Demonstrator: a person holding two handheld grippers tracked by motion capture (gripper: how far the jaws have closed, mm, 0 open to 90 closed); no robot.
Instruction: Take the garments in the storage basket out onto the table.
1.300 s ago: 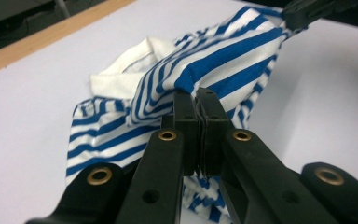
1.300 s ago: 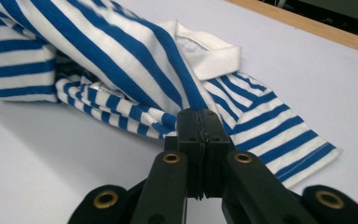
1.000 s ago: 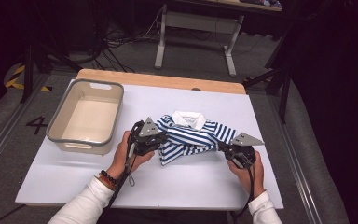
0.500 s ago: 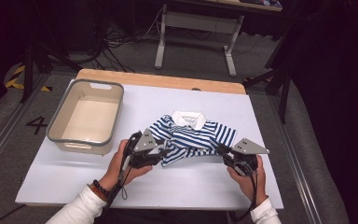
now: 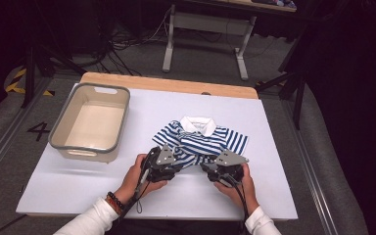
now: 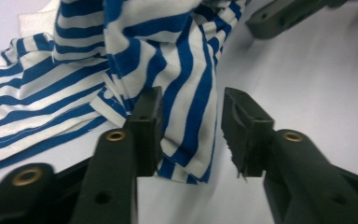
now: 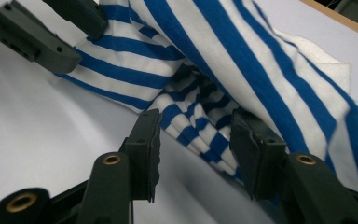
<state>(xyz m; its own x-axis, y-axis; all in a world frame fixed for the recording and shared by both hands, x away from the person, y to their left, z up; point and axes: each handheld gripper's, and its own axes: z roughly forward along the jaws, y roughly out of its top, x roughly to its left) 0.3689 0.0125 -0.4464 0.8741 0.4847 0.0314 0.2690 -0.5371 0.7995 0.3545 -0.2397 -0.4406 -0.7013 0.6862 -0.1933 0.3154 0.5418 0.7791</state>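
A small blue-and-white striped polo shirt (image 5: 200,138) with a white collar lies on the white table (image 5: 78,186); its near hem is bunched. My left gripper (image 5: 180,164) is at the hem's left part. In the left gripper view its jaws (image 6: 191,100) have just been closing around a hanging fold of the shirt (image 6: 186,93); one pad touches the cloth and a gap stays at the other. My right gripper (image 5: 208,167) is at the hem beside it. Its jaws (image 7: 196,119) have just been opening and stand apart around the folded stripes (image 7: 200,123).
An empty beige bin with a grey rim (image 5: 58,131) stands at the table's left. A wooden strip (image 5: 166,84) runs along the far edge. The table's near edge lies just under the person's hands. Table legs and cables are on the floor beyond.
Both hands have come nearer the person and closer together; the right one slid left from the shirt's right side. The shirt's lower part is now bunched and looks shorter.
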